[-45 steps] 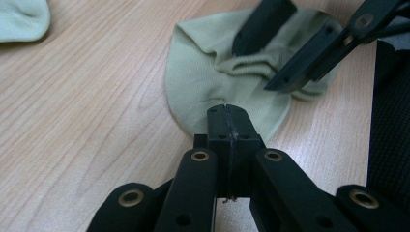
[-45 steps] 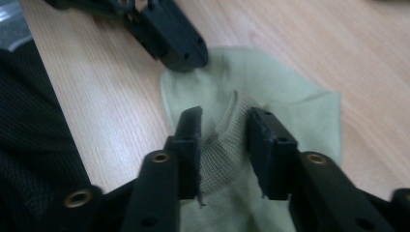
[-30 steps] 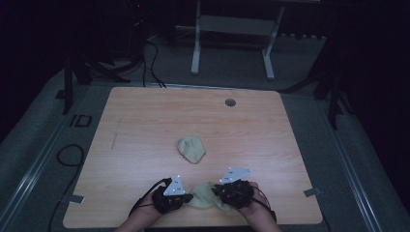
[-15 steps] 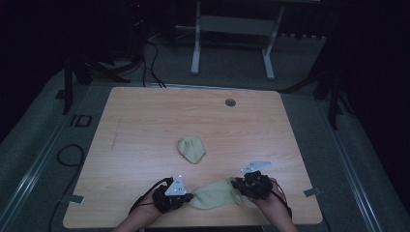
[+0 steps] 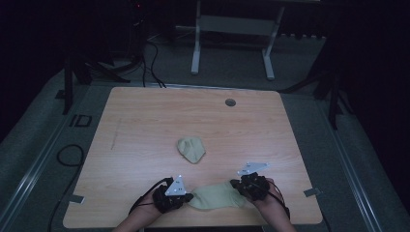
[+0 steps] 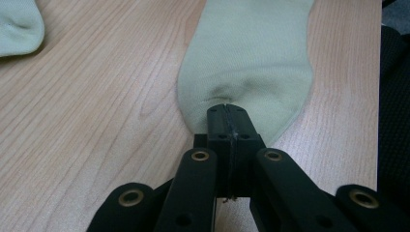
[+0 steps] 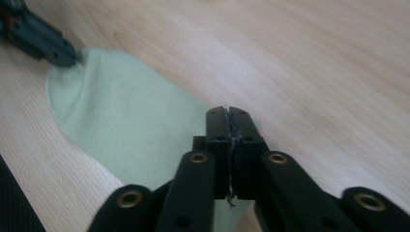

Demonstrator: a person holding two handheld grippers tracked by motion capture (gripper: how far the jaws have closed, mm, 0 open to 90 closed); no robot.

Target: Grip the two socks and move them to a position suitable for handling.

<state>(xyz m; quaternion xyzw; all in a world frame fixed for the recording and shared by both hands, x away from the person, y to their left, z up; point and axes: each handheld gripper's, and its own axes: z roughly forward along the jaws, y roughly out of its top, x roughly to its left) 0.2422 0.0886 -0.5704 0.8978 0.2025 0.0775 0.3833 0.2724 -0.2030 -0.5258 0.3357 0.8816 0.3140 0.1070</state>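
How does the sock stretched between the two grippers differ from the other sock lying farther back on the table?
The near sock lies flat and stretched long, pinched at one end by the left gripper and at the other by the right gripper; the far sock is bunched into a small lump and untouched. Both are pale green and rest on the wooden table.

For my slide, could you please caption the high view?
Two grippers stretch a pale green sock flat; a second sock lies bunched behind.

Dim lab — bare table (image 5: 145, 121), cables (image 5: 150, 58)

Second sock (image 6: 17, 24) cut off
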